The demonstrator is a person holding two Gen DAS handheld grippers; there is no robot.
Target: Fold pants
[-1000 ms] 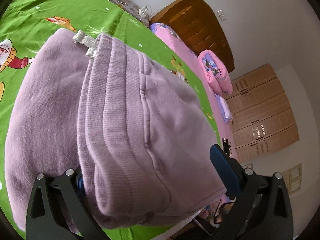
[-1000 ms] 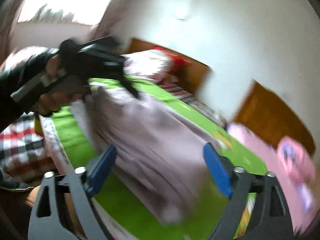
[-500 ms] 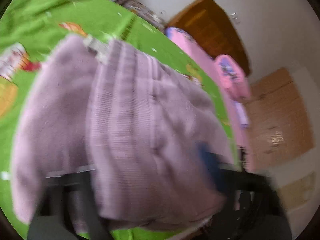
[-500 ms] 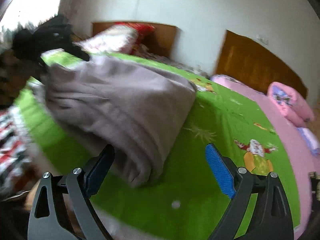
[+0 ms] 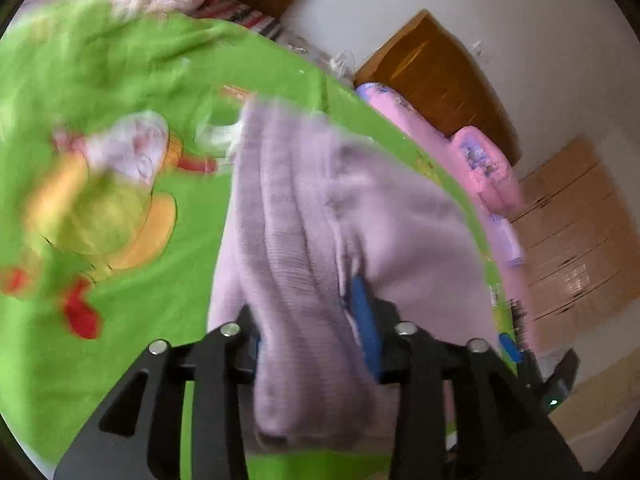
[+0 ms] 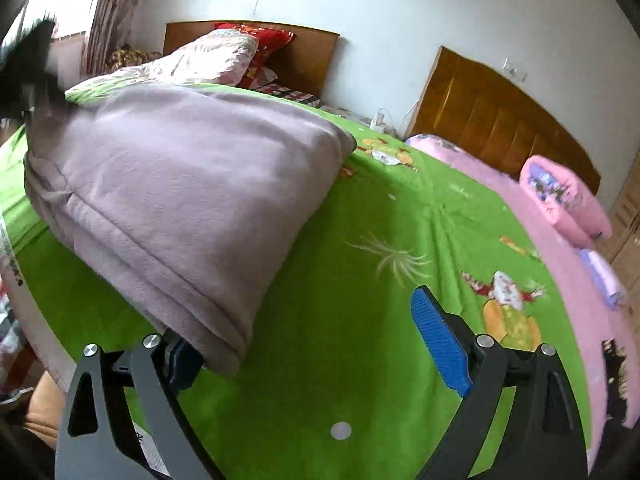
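Observation:
The folded lilac pants lie on the green cartoon bedsheet. My left gripper clamps the ribbed waistband bundle between its blue pads, and its jaws are opening a little with the cloth still pinched. In the right wrist view the pants form a thick folded stack, and the left gripper shows as a dark blur at their far left end. My right gripper stands open over the sheet. The pants' near folded corner rests against its left finger, with nothing between the pads.
A pink quilt with a rolled pink blanket lies on the right. Pillows and wooden headboards stand at the back. A wooden wardrobe is on the right wall. The bed's near edge runs below my grippers.
My left gripper closed on the waistband bundle and swung right, pulling it over the sheet. The right gripper dropped toward the bed and stayed open.

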